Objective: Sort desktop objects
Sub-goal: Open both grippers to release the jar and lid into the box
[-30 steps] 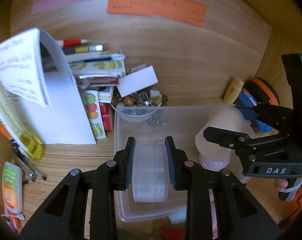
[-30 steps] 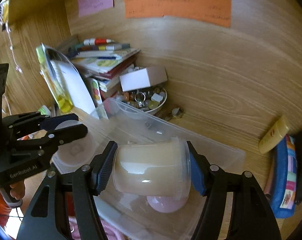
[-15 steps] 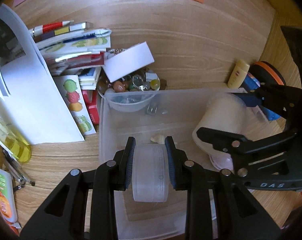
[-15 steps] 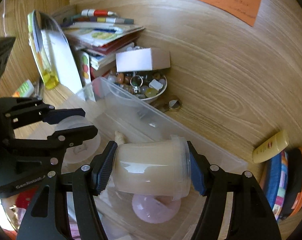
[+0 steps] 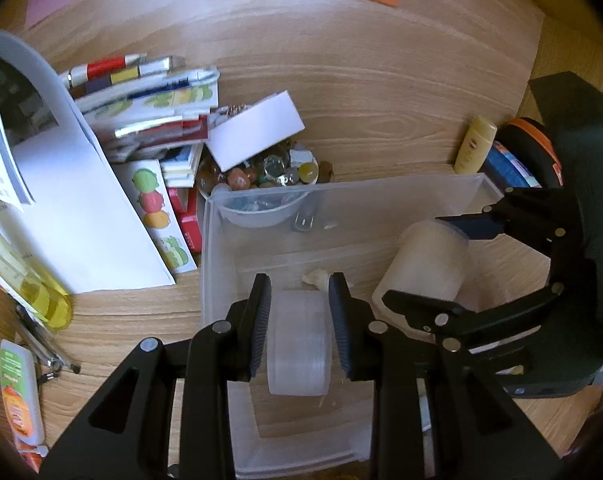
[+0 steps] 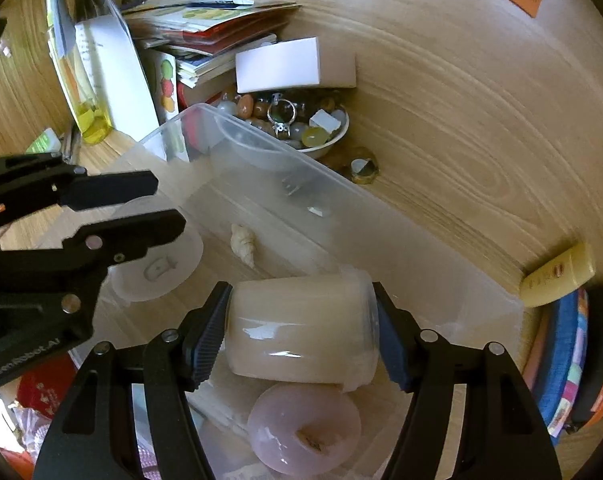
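A translucent lid (image 5: pixel 298 342) is clamped on edge between the narrowly set jaws of the left gripper (image 5: pixel 299 312), held over the near part of a clear plastic bin (image 5: pixel 365 192) on the wooden desk (image 5: pixel 373 92). A cream jar (image 6: pixel 301 330) lying on its side is gripped across its 2 ends by the right gripper (image 6: pixel 301 332), whose jaws stand about half open, over the bin's right part. A pink ball (image 6: pixel 305 428) sits in the bin just beneath the jar, and a small shell (image 6: pixel 243 245) lies on the bin floor. Beyond the bin's far wall, a bowl of trinkets (image 6: pixel 297 120) stands with a white box (image 6: pixel 277 66) resting on it. A stack of books (image 5: pixel 149 100) is piled toward the desk's back left corner. A yellow tube (image 5: pixel 475 144) lies near the desk's right edge.
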`<action>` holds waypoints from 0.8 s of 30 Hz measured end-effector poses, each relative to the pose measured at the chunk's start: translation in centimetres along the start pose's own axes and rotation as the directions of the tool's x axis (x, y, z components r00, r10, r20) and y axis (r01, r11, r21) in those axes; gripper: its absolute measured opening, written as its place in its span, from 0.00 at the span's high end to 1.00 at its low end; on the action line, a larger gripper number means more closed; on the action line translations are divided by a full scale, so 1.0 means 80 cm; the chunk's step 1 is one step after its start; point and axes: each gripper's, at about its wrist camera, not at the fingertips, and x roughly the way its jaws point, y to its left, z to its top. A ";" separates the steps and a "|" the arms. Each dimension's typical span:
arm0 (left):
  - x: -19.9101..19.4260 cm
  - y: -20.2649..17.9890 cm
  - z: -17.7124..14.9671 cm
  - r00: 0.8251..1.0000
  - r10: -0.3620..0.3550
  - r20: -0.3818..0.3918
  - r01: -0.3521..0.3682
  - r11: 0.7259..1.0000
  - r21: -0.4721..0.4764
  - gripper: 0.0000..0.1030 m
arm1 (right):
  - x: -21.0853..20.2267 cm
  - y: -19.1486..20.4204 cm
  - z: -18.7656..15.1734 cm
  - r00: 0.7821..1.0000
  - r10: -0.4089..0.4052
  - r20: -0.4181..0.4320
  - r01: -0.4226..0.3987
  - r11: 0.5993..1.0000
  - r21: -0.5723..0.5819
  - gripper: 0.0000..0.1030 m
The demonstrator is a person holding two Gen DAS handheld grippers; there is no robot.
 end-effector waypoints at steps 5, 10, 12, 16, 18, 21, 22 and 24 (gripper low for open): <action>-0.016 -0.004 0.004 1.000 0.012 0.021 -0.012 1.000 0.002 0.65 | -0.018 0.009 -0.007 0.998 -0.036 0.044 0.037 0.999 -0.024 0.35; -0.041 -0.003 0.005 0.998 0.025 0.056 -0.024 1.000 -0.016 0.52 | -0.053 0.007 -0.016 0.991 -0.062 0.117 0.063 0.998 0.002 0.28; -0.055 -0.001 0.005 0.996 0.039 0.081 -0.037 0.999 -0.024 0.40 | -0.065 0.004 -0.020 0.989 -0.061 0.135 0.058 0.998 0.022 0.27; -0.084 -0.002 0.006 0.990 0.059 0.128 -0.056 0.998 -0.030 0.36 | -0.088 -0.005 -0.028 0.983 -0.070 0.173 0.058 0.996 0.073 0.23; -0.102 0.000 0.005 0.985 0.067 0.160 -0.061 0.997 -0.042 0.27 | -0.102 -0.010 -0.034 0.976 -0.087 0.201 0.069 0.993 0.095 0.19; -0.130 0.002 0.002 0.976 0.082 0.203 -0.073 0.996 -0.050 0.27 | -0.130 -0.015 -0.047 0.962 -0.110 0.251 0.081 0.989 0.121 0.17; -0.140 0.004 0.000 0.972 0.087 0.217 -0.077 0.996 -0.054 0.27 | -0.141 -0.015 -0.053 0.956 -0.115 0.269 0.082 0.988 0.130 0.16; -0.154 0.009 -0.004 0.968 0.092 0.233 -0.079 0.995 -0.063 0.27 | -0.159 -0.015 -0.062 0.945 -0.121 0.304 0.080 0.986 0.143 0.14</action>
